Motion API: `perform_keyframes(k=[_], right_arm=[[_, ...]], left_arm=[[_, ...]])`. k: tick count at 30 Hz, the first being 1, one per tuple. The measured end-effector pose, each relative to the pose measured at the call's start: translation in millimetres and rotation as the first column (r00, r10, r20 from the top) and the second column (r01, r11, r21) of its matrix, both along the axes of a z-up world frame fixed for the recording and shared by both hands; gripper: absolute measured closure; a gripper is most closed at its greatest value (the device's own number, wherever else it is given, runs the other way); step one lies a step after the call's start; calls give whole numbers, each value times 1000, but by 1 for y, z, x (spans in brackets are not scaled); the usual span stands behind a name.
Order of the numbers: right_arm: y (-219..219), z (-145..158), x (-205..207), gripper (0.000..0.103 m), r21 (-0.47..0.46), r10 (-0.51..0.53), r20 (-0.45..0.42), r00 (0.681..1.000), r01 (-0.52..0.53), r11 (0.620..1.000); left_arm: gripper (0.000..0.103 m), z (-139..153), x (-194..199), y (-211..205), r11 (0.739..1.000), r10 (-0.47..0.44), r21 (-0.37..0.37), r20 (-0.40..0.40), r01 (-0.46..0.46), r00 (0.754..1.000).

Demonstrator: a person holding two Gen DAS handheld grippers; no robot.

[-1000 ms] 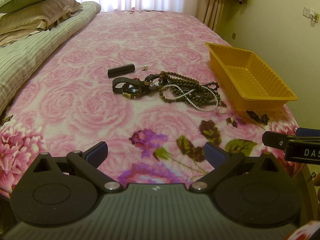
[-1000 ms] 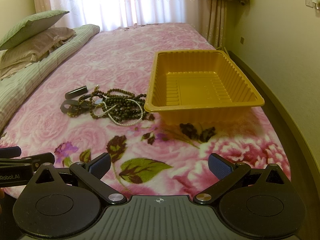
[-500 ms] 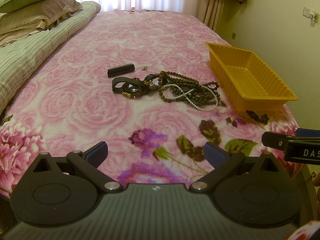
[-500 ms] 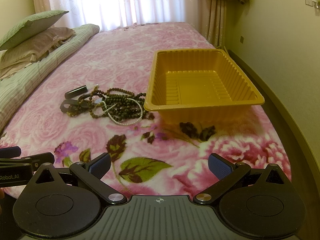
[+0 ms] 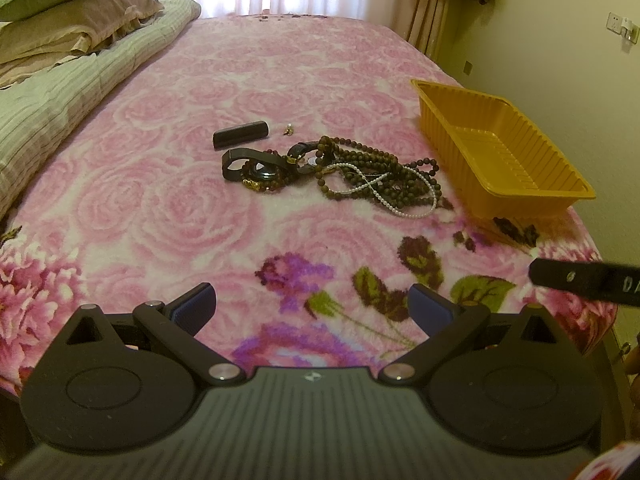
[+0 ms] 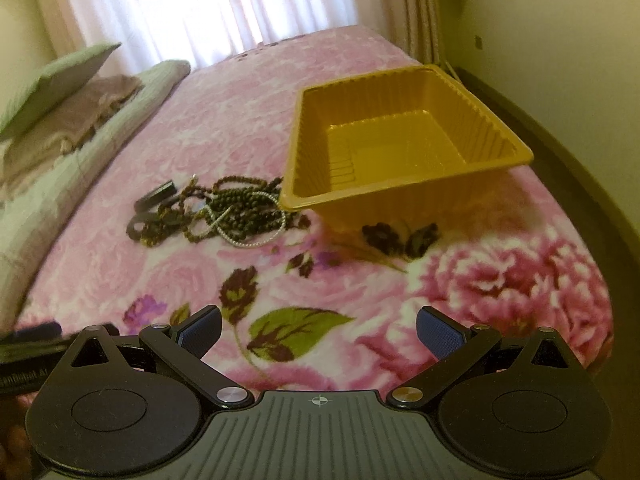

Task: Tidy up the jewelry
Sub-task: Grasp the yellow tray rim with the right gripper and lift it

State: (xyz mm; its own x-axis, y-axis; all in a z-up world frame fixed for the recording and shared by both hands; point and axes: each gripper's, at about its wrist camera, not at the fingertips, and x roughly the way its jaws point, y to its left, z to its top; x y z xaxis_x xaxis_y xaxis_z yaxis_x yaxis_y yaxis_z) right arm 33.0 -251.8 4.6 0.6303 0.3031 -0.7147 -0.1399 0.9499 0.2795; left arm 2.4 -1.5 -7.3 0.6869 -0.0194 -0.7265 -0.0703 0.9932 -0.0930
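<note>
Both fingers sets wide, empty; tangled dark-bead and white-pearl necklace pile (image 5: 360, 176) ahead-left of right gripper (image 6: 319, 336), beside empty orange plastic tray (image 6: 404, 192); left gripper (image 5: 312, 304) faces pile.

Your left gripper (image 5: 313, 307) has a ribbed grey body, black linkage arms, silver pivot screws and blue finger pads (image 5: 195, 307). Your right gripper (image 6: 319, 332) matches it, with a crosshair mark.

A bed (image 5: 168, 208) under a pink rose blanket carries a tangled jewelry pile (image 5: 340, 176), a black case (image 5: 240, 135), an orange tray (image 5: 500, 148) and pillows (image 5: 72, 28).
</note>
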Motion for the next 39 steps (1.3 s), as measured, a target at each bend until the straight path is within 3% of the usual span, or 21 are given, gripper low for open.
perform_keyframes(k=[6, 13, 19, 21, 23, 29, 33, 39], right_arm=[[-24, 9, 4, 0, 41, -67, 55, 996, 64, 997], [-52, 16, 19, 1, -25, -134, 111, 985, 138, 990], [-88, 26, 44, 1, -76, -180, 220, 959, 201, 977], [-98, 24, 57, 9, -88, -173, 238, 956, 199, 976], [-108, 18, 73, 26, -100, -158, 228, 961, 184, 978], [-131, -7, 116, 52, -69, -151, 142, 978, 162, 984], [-138, -20, 136, 62, -33, -147, 90, 985, 151, 988], [-133, -29, 152, 80, -52, -119, 44, 992, 121, 991]], left_arm=[[2, -1, 4, 5, 999, -6, -32, -11, 6, 1000], [2, -2, 10, 15, 992, -12, -126, -12, 10, 1000], [2, -3, 16, 23, 984, -3, -177, -3, 3, 1000], [2, -4, 17, 24, 983, -7, -185, 8, 9, 1000], [2, -4, 19, 24, 983, -18, -185, 18, 22, 1000], [2, -11, 31, 23, 982, -37, -185, 16, 39, 999], [2, -18, 41, 22, 982, -44, -182, 0, 44, 999], [2, -30, 52, 21, 981, -59, -187, -27, 53, 998]])
